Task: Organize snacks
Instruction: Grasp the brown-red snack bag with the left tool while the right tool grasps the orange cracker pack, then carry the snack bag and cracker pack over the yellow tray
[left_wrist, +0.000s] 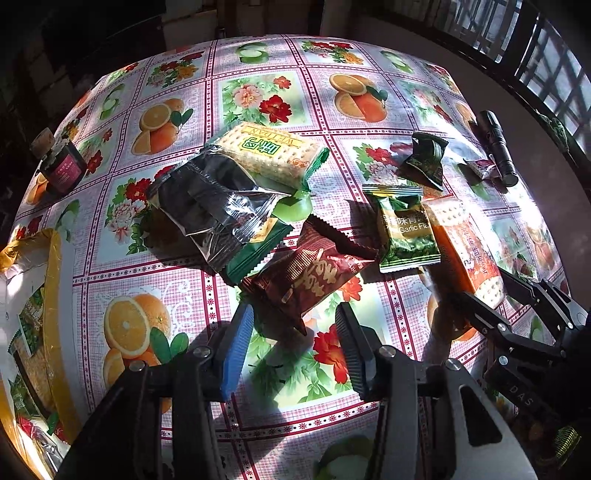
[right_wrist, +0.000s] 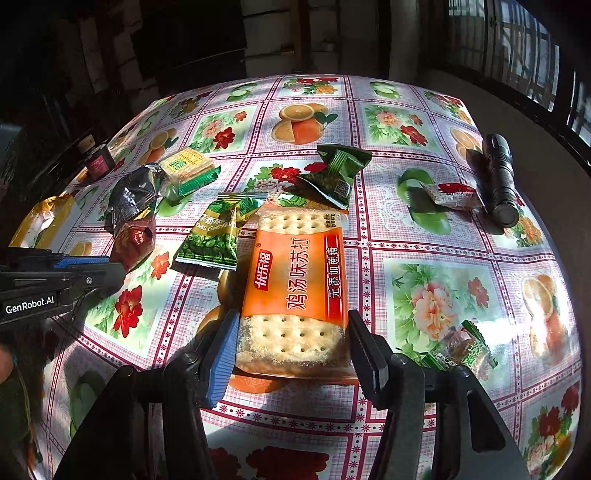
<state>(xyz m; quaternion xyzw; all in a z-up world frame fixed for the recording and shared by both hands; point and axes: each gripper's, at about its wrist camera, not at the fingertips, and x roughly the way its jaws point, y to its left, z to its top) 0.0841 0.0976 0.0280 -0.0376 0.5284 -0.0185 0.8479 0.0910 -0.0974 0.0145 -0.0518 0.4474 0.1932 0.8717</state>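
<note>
Right tongs: my right gripper (right_wrist: 291, 354) straddles the near end of the orange cracker pack (right_wrist: 295, 291); the pack lies between the jaws, yet I cannot tell whether the pads press on it.
Left tongs: my left gripper (left_wrist: 291, 354) stands spread over the near corner of the brown snack packet (left_wrist: 310, 277), with a gap on both sides and nothing pinched.
Writing on the tools: "GenRobot.AI" is printed on my left tool as the right camera sees it; "DAS" shows on the right tool in the left view.
Orange pack label: large white Chinese characters on an orange band, with a red strip down one side and bare crackers visible at both ends.
Green pea packet (right_wrist: 214, 236): reads "Garlic Fla…" in the left view; it lies just beside the orange pack's far left corner.
Green cracker pack (left_wrist: 273, 155): "WEIDAN" printed upside down, partly under a black foil wrapper (left_wrist: 214, 206).
Other snacks: a dark green packet (right_wrist: 338, 173) sits beyond the orange pack, and a small red-and-white sachet (right_wrist: 452, 195) lies beside a black flashlight (right_wrist: 500, 181).
Edges: the flashlight lies near the right rim of the flowered tablecloth (right_wrist: 424, 280); a dark jar (left_wrist: 62, 170) stands by the left rim; a yellow bag (left_wrist: 33, 314) lies at the near left.
Open room: bare cloth lies to the right of the orange pack and across the far half of the table.
</note>
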